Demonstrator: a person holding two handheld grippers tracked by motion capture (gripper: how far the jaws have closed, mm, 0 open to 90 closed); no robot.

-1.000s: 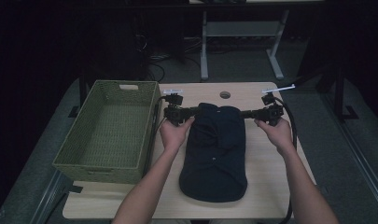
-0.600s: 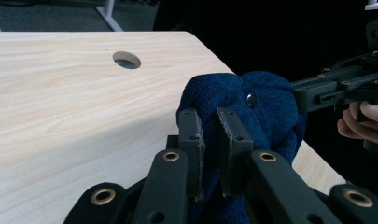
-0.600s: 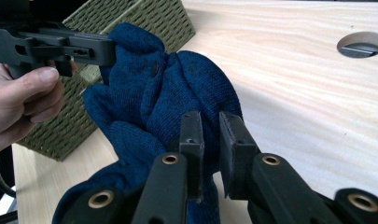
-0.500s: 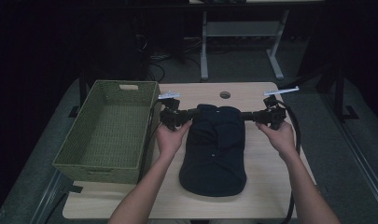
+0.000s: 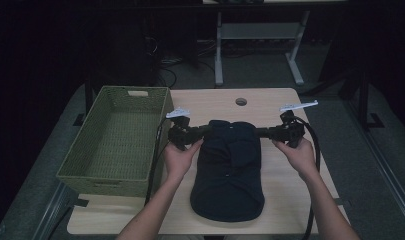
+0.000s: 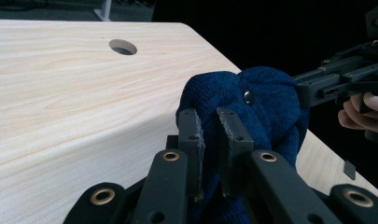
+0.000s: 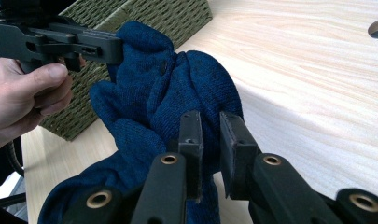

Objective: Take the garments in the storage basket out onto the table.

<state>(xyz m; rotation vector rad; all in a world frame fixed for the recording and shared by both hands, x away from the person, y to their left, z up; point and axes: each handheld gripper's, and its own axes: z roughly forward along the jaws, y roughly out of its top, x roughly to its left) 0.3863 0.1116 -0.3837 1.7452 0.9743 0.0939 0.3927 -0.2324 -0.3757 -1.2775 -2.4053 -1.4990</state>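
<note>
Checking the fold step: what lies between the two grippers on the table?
In the high view, the far end of the dark blue knitted garment spans the stretch between the left gripper and the right gripper; each holds an edge.

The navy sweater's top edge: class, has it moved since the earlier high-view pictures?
Yes. The navy sweater's top edge, pinched by the left gripper and right gripper, has come toward the person, away from the table's round hole.

Knit fabric between each hand-held gripper's pads is hidden by the jaws in both gripper views. Garment runs off the bottom edge below the right hand-held gripper. Bench near edge cropped behind the forearms.
</note>
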